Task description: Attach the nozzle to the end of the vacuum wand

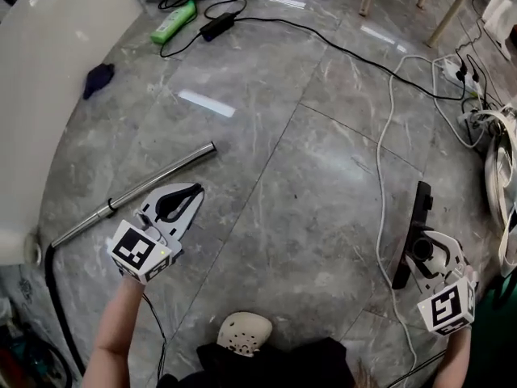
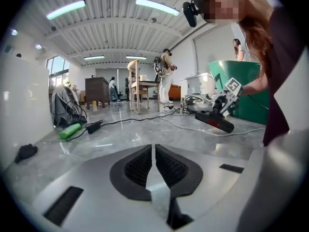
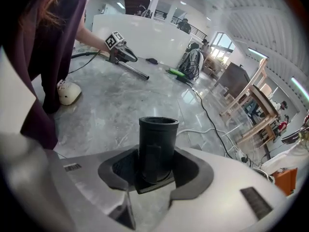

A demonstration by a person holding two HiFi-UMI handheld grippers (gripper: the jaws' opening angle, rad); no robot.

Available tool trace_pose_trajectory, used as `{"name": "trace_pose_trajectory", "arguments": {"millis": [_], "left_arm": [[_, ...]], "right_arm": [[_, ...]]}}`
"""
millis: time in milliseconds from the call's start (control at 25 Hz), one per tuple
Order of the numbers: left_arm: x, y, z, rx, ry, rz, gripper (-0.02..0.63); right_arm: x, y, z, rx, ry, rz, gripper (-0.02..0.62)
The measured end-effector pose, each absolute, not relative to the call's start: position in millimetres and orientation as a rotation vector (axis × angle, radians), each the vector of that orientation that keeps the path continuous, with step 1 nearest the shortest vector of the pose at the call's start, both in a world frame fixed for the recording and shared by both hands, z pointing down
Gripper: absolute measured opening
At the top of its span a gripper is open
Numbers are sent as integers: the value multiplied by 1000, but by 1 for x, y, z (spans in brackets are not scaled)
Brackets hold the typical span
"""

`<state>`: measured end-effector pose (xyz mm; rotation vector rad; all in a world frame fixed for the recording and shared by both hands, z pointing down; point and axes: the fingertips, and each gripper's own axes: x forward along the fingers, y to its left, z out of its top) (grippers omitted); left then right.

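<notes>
The right gripper (image 1: 422,247) pinches the floor nozzle (image 1: 419,207) by its black neck, well apart from the metal wand (image 1: 153,183) lying on the floor (image 1: 307,176). The left gripper (image 1: 191,194), pressed together and empty, is near the wand.

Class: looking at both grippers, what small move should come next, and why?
Probably open the left gripper and lower it onto the wand lying beside it: its jaws are shut and empty, while the right gripper already grips the nozzle by its neck.
</notes>
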<state>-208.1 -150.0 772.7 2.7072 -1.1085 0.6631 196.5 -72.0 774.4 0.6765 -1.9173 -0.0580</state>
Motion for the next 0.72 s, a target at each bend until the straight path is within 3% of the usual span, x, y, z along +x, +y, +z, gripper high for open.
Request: {"name": "trace_pose_trajectory", "arguments": {"millis": [80,200,280,400,720], "left_arm": [[-240,-152,775,2708,-1093,734,18],[-287,-161,790,2654,-1071,895,205],[-321,-165,809,2590,-1059,1112,260],[-367,-166,843,2468,-1013,1431,288],[-419,-170,907,2147,-777,1814,290]], "right_arm": [[189,-75,774,664,-1928,-58,196],[182,-77,774,660,-1920,-46,196],[179,-77,778,645,-1913,-43,196],[179,-77,780,614,-1902,-34,196],[179,-79,781,619,-1908,-1,196]]}}
